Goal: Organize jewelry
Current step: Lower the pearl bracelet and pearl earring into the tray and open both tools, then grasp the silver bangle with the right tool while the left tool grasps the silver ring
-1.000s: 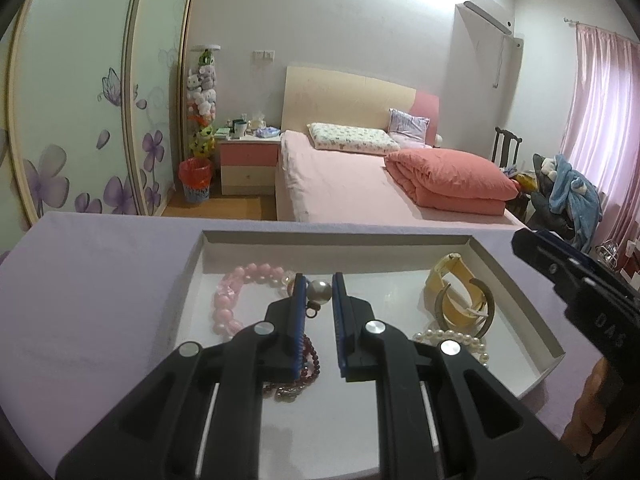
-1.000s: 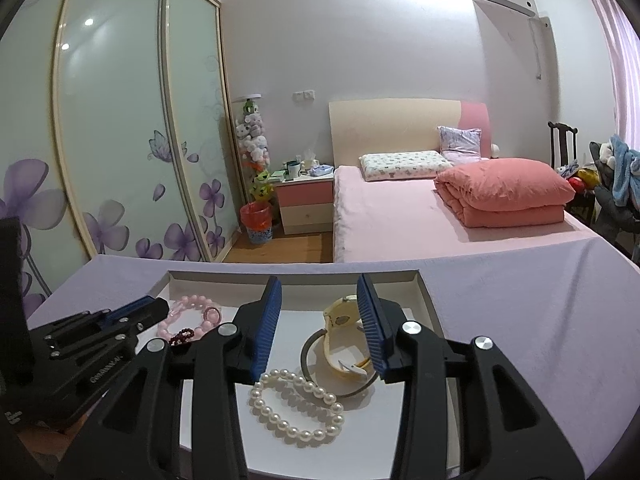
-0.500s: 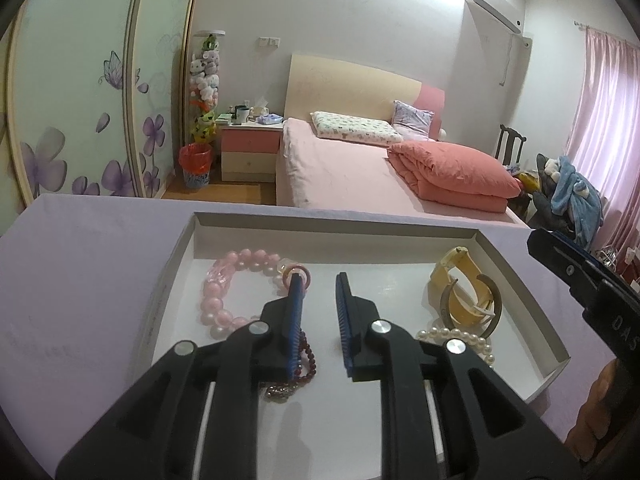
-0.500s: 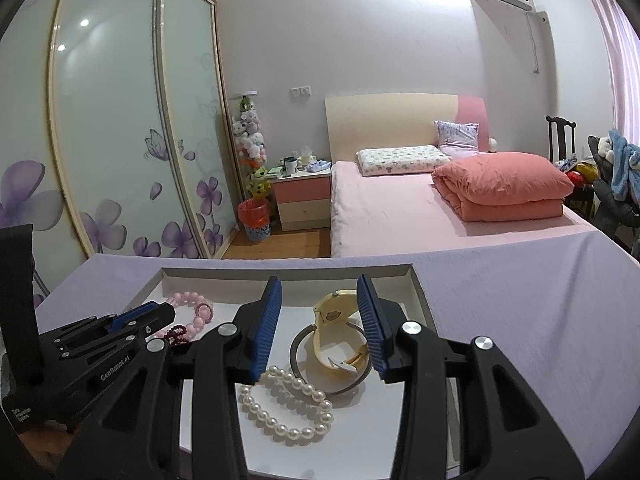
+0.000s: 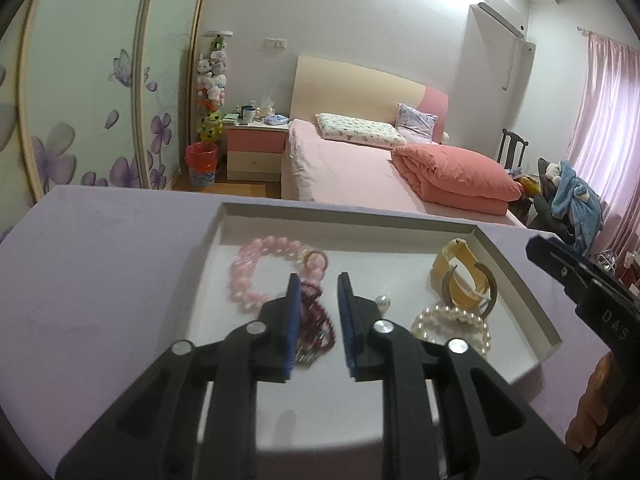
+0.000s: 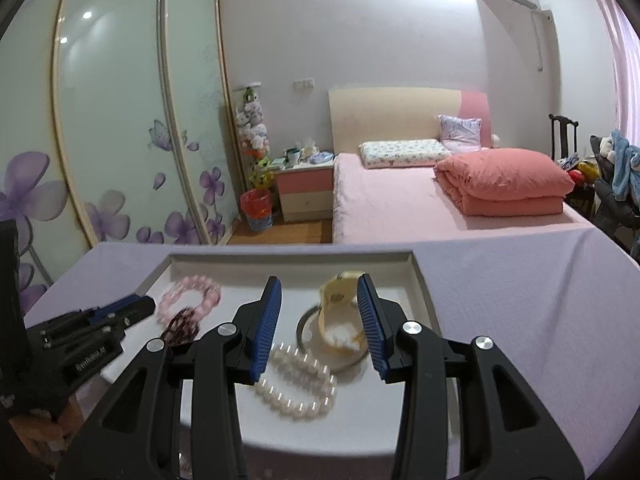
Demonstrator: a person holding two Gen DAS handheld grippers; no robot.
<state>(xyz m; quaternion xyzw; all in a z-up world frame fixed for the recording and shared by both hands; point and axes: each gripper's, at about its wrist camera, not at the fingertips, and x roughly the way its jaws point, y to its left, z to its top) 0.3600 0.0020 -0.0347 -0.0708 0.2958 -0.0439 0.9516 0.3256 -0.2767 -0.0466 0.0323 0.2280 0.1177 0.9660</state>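
Left gripper parted narrowly, holding nothing, above the dark red bracelet in the white tray. Right gripper wide apart, empty, over the yellow watch beside the pearl bracelet.

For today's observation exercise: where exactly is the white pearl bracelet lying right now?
In the right wrist view, the pearl bracelet lies in the white tray, just before the yellow watch.
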